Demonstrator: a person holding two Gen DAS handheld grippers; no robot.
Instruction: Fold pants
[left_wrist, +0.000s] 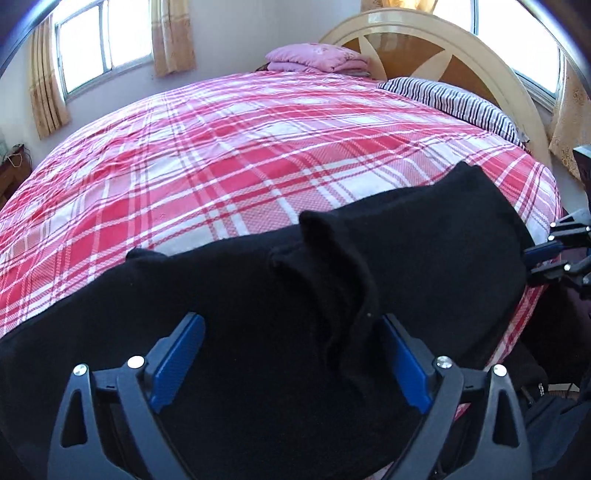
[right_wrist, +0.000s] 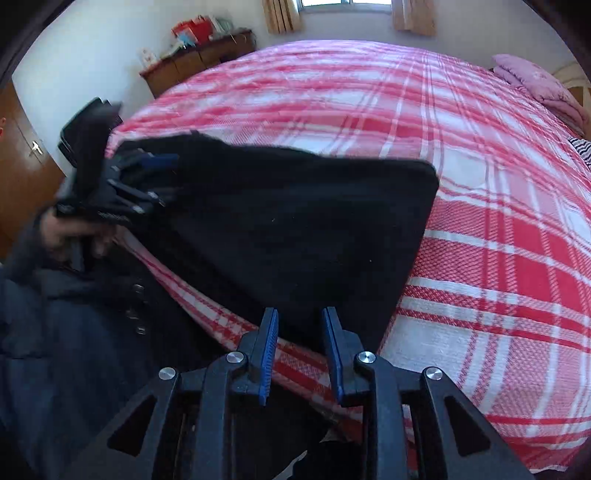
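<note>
The left gripper (left_wrist: 291, 354) tilts downward, jaws spread wide; the right gripper (right_wrist: 300, 354), at its three o'clock, tilts down too, jaws narrowly parted, gripping nothing.

Bright daylight from windows (left_wrist: 92, 51), fisheye-bent edges, left claw (right_wrist: 110, 184) motion-blurred

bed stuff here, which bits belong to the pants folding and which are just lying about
For the job:
black pants
left hand-held gripper
right hand-held gripper

Just lying about:
pink folded blanket
striped pillow
plaid bedspread
wooden dresser
</note>
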